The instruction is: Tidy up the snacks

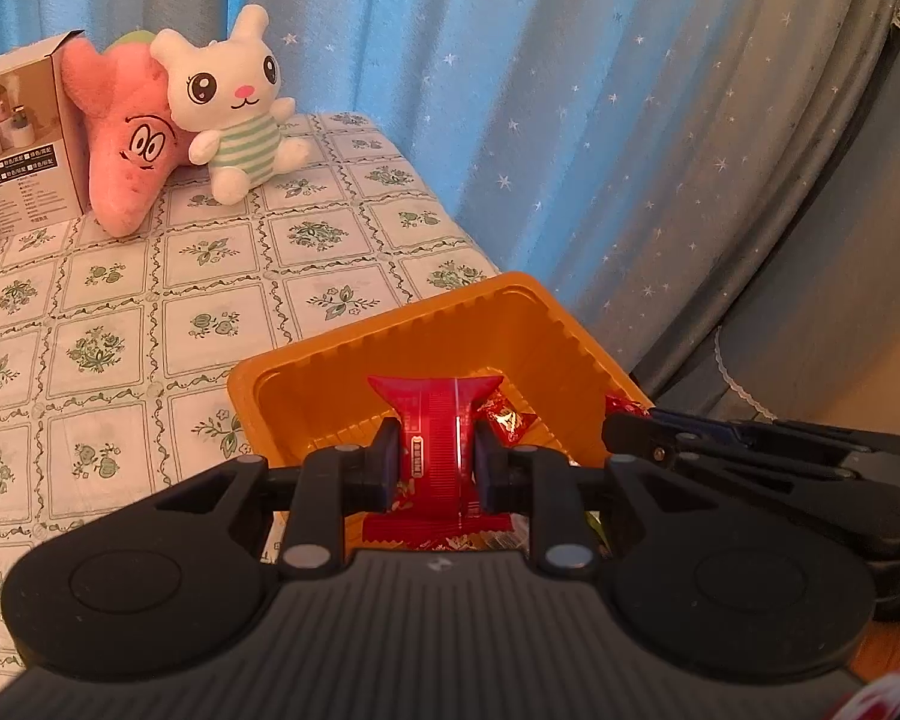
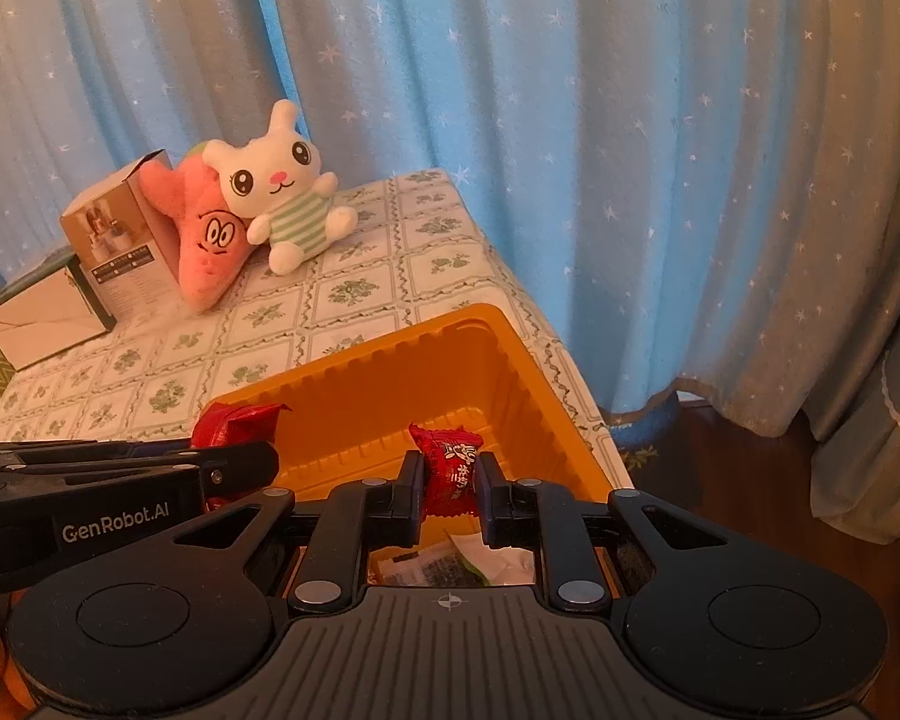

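Red foil snack packet [image 1: 435, 432] is clamped lengthwise-away in the left tongs [image 1: 432, 462] over the orange tray [image 1: 510, 324] on the table [image 1: 150, 300], while one smaller red candy [image 2: 450, 471] is pinched upright by the right tongs [image 2: 450, 483]. Two plush toys [image 2: 270, 204] are seen in both views; white-green wrappers [image 2: 450, 564] under the tongs are only shown by the right view.

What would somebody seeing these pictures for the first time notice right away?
Probably the bright orange tray at the near corner of the floral tablecloth, with both tongs over it: the left tongs clamp a red snack packet, and the right tongs clamp a smaller red candy. Next, the white plush bunny leaning on a pink star plush at the far end, against blue starry curtains.
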`<action>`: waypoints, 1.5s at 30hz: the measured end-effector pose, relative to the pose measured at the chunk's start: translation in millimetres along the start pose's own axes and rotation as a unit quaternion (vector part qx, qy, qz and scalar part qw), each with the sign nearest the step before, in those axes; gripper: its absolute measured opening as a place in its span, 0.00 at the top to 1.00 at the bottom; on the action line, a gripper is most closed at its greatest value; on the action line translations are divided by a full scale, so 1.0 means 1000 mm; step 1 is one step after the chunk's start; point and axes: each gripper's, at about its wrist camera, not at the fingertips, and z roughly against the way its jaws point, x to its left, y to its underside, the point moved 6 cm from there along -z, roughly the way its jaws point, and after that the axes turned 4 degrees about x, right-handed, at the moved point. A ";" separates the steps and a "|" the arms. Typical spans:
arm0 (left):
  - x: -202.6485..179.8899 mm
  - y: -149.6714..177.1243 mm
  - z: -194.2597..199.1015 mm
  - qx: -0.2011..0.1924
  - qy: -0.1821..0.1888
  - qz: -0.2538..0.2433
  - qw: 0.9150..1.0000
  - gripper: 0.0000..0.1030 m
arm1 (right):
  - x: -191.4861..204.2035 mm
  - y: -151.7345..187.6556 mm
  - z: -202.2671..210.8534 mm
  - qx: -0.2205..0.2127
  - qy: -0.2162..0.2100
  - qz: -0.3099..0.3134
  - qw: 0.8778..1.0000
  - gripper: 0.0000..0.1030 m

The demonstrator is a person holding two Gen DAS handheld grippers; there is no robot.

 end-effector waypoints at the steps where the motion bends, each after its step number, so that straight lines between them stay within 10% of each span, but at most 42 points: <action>1: 0.000 0.000 -0.001 0.000 -0.001 0.000 1.000 0.78 | 0.000 0.000 -0.001 0.000 0.001 -0.001 1.000 0.82; 33: 0.028 0.013 0.014 -0.004 -0.030 -0.003 1.000 0.71 | 0.021 -0.019 -0.030 0.025 -0.035 0.003 0.999 0.81; 37: 0.032 0.016 0.017 -0.009 -0.038 -0.002 0.999 0.56 | 0.019 -0.018 -0.025 0.008 -0.045 -0.006 0.999 0.44; 45: 0.037 0.023 0.030 -0.018 -0.044 -0.002 0.999 0.50 | 0.006 -0.011 -0.008 0.001 -0.032 -0.021 0.999 0.44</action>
